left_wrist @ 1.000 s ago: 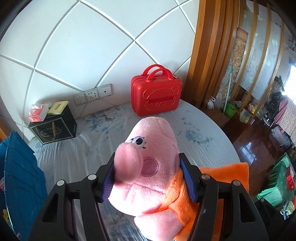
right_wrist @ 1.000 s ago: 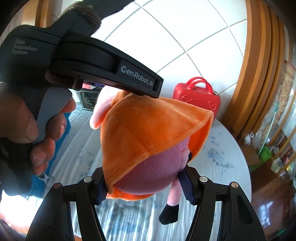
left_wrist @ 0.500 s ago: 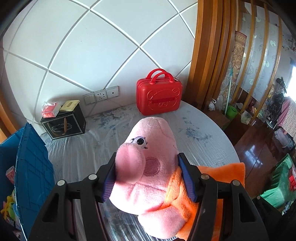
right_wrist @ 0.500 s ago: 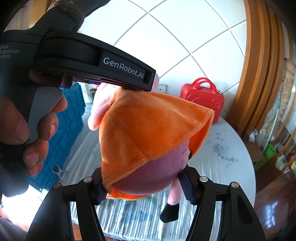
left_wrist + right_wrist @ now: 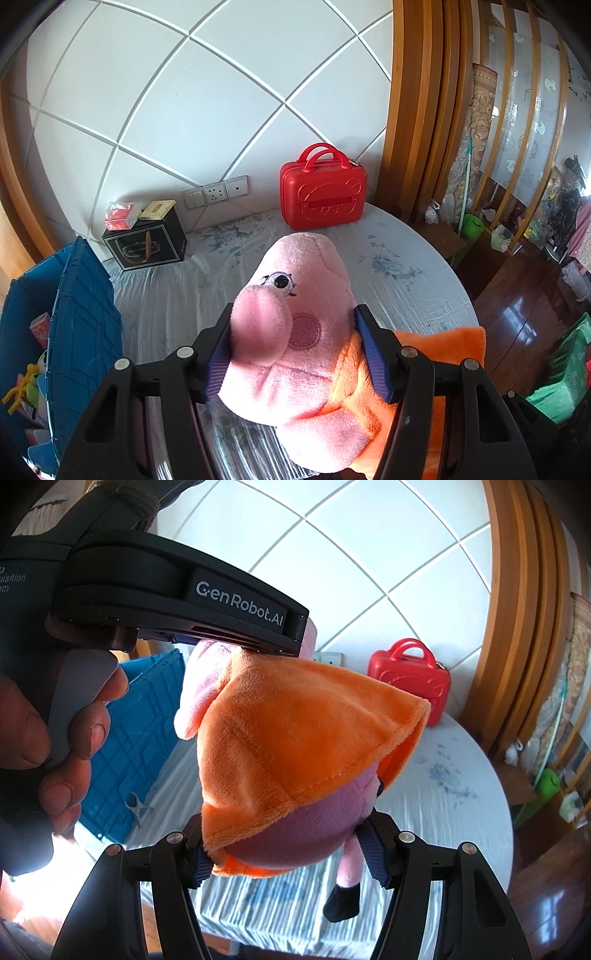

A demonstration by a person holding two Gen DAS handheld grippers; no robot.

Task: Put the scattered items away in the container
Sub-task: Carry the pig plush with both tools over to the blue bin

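Left wrist view: the left gripper jaws are pinching the head of the pink plush pig in an orange cape, held above the cloth-covered round surface. The open blue plastic crate is lying to the left, its near wall the edge to clear.

Right wrist view: the right gripper jaws are clamping the pig's purple rump, its long axis running between both grippers. The crate is sitting left, beyond the person's hand.

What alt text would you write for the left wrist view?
The left gripper clamps the head of a pink pig plush above a round table. A blue crate stands left; a red case sits by the wall.
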